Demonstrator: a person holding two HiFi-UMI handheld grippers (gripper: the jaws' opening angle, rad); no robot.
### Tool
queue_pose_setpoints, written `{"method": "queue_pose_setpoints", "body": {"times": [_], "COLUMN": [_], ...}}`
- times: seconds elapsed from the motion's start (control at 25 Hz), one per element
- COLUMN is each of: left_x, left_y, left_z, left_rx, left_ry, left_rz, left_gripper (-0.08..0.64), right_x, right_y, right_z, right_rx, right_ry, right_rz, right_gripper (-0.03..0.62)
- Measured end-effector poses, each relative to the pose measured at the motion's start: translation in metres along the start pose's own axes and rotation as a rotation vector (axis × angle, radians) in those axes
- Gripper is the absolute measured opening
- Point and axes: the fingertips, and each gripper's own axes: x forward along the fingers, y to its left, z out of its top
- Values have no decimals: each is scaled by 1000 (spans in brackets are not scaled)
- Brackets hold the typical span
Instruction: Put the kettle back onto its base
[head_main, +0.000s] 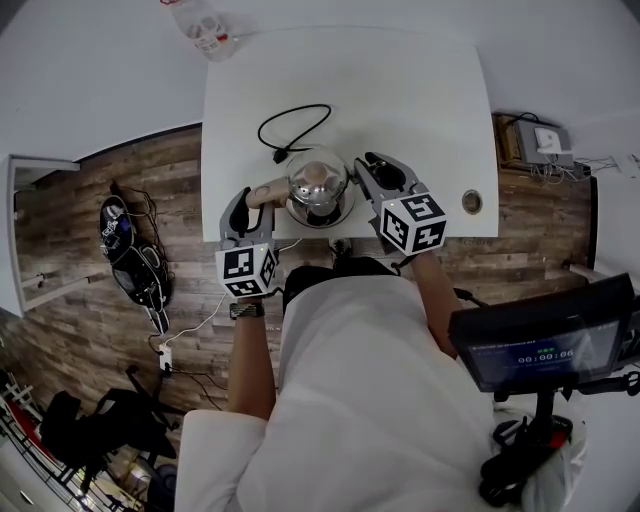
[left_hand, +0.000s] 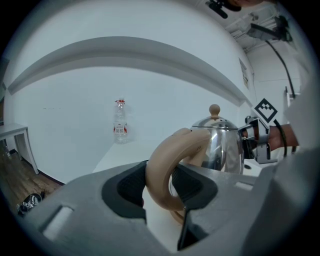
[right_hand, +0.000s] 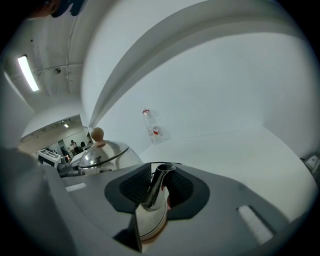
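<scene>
The white counter (head_main: 420, 90) is stretching far and wide, and the kettle (head_main: 318, 185) is sitting low over its near edge, handle-to-spout axis running left to right. The left gripper (head_main: 250, 207) is clenching the tan handle (left_hand: 165, 160). The right gripper (head_main: 378, 182) is pinching the spout (right_hand: 159, 182). The base is probably lying directly underneath, hidden.

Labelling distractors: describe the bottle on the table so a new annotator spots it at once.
Start at the white table and go to its far left corner, well beyond the kettle and the black cable. The bottle stands there alone. It is small, clear plastic with a red cap and a red-and-white label, the only see-through thing on the table.
</scene>
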Motion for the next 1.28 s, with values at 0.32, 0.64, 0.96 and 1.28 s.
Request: {"method": "queue_pose_setpoints", "body": {"times": [0.32, 0.64, 0.96, 1.28], "left_x": [0, -1, -2, 0], "left_y": [0, -4, -2, 0], "left_z": [-3, -7, -8, -12], "left_rx": [6, 8, 0, -18], "left_ry": [22, 33, 44, 62], "left_rz": [-8, -6, -9, -19], "left_gripper": [160, 161, 166, 170], "right_x": [0, -4, -4, -3], "right_y": [1, 1, 3, 5], "right_z": [-2, -9, -9, -13], "right_rx": [-5, -16, -28, -39], "right_ry": [3, 12, 15, 21], "right_rz": [-1, -2, 1, 3], "right_gripper": [92, 94, 95, 95]}}
